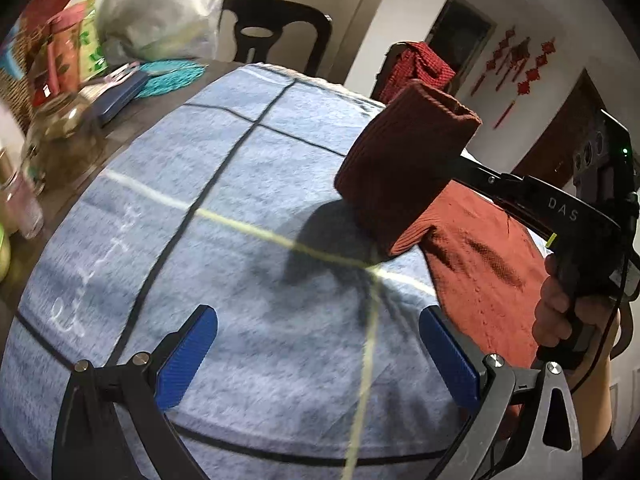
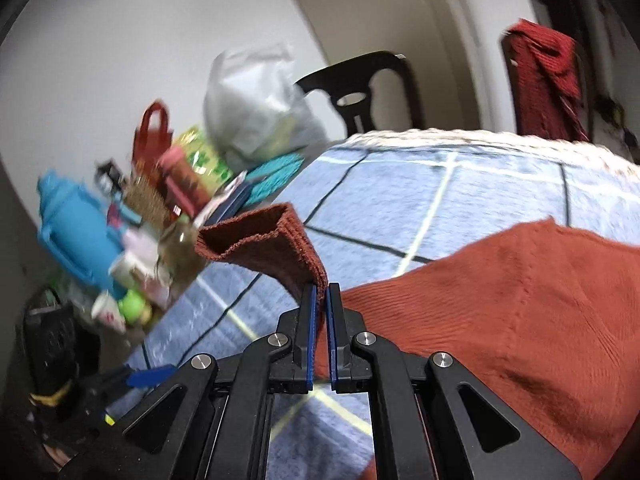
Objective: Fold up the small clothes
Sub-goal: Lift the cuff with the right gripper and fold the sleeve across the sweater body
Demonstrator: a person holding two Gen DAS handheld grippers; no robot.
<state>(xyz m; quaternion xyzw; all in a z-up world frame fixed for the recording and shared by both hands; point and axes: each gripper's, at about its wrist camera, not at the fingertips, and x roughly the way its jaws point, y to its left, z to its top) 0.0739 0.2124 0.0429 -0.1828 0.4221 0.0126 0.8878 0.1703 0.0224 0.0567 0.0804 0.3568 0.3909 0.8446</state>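
Observation:
A rust-red knitted garment lies on a blue checked cloth that covers the table. My right gripper is shut on the garment's sleeve and holds the cuff end lifted above the cloth; the sleeve also shows raised in the left wrist view. The garment's body spreads to the right of the right gripper. My left gripper is open and empty, low over the blue cloth, left of the garment.
Jars, bottles, a blue jug, boxes and a white plastic bag crowd the table's left side. A teal mat lies at the far left. A black chair stands behind the table; another chair carries a red cloth.

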